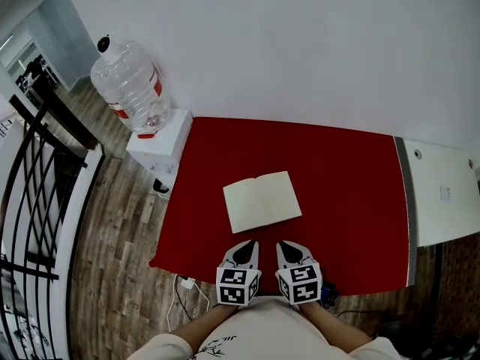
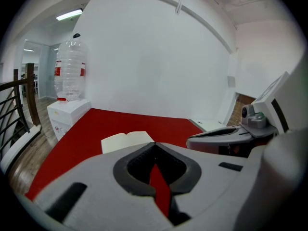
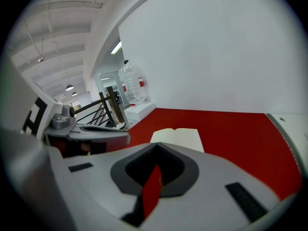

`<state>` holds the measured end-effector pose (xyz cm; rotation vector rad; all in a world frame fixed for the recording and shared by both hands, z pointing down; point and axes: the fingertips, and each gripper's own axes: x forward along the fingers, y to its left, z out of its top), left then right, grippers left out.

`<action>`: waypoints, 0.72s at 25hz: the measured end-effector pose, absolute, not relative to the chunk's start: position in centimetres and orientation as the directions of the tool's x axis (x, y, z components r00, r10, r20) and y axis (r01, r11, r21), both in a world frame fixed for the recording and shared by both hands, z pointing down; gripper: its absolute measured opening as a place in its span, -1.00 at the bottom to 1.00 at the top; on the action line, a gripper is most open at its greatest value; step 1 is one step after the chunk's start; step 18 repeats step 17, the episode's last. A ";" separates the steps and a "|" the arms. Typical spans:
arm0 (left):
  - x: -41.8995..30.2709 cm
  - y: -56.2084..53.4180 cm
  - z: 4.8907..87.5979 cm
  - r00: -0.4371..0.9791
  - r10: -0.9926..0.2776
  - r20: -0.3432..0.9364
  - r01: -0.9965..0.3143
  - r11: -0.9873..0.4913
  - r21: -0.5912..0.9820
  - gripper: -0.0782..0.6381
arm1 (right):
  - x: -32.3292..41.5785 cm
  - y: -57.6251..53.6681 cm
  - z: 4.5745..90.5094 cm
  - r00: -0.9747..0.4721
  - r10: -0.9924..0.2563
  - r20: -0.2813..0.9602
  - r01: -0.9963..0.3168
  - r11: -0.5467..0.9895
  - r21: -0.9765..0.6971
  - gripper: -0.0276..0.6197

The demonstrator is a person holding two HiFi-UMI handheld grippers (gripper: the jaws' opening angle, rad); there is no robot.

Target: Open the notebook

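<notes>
While arms (image 1: 206, 322) are cut off, left gripper (image 1: 251, 244) and right gripper (image 1: 283, 244) sit closed near the open notebook (image 1: 262, 201).

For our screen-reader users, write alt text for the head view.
An open notebook with blank cream pages lies on a red table. Just short of it, by the table's near edge, the left gripper and right gripper sit side by side, both shut and empty. A large water bottle stands on a white dispenser at the left.

Red tabletop (image 1: 352, 178) open around notebook (image 1: 262, 201), wall (image 1: 300, 43) behind
</notes>
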<state>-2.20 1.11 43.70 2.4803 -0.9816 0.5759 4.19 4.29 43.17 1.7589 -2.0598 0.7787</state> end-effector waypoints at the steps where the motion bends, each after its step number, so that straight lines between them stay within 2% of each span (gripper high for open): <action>1: -2.1 1.1 43.7 0.667 -0.542 0.511 -0.711 -0.668 0.219 -0.76 | 4.3 4.3 43.1 -0.189 -0.801 0.567 -0.976 0.092 -0.196 -0.90; 18: -2.6 1.2 43.7 0.662 -0.548 0.511 -0.719 -0.657 0.226 -0.76 | 3.7 4.3 43.2 -0.214 -0.796 0.565 -0.973 0.124 -0.195 -0.90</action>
